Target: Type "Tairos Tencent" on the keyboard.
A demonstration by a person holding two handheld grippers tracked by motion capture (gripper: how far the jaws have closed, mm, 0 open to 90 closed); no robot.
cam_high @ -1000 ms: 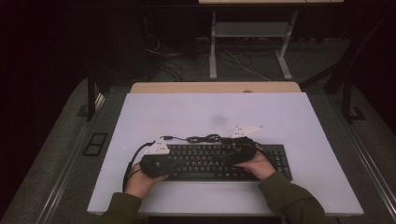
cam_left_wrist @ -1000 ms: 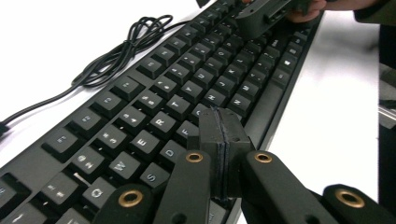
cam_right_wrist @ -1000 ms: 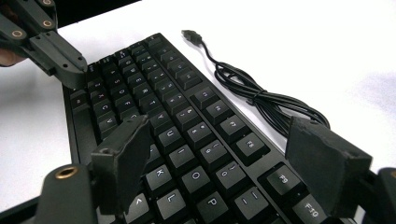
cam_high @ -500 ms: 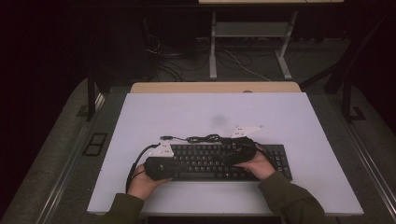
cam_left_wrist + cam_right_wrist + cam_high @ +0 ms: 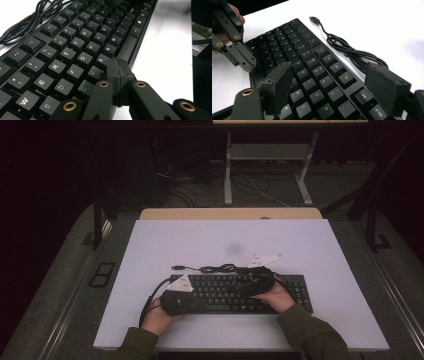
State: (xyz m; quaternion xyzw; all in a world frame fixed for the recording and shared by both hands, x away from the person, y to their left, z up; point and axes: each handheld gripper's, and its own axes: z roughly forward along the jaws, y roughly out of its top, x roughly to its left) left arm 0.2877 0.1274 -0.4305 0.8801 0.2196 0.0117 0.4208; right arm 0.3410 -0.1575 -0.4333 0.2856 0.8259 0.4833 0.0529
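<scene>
On the white table [image 5: 150, 250], the keyboard [image 5: 225, 292] lies under the closed left hand-held gripper [image 5: 117, 75] and the spread right hand-held gripper [image 5: 329, 87].

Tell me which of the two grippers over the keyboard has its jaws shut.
The left gripper: its two pads are pressed flat together above the keyboard's bottom letter row. The right gripper stands apart from it, jaws spread wide with keys showing between them.

black keyboard [image 5: 235, 292], seemingly white table [image 5: 220, 240]

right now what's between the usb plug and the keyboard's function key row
A strip of bare white table and the bundled black cable trailing from the USB plug beside the keyboard, in the right gripper view.
</scene>
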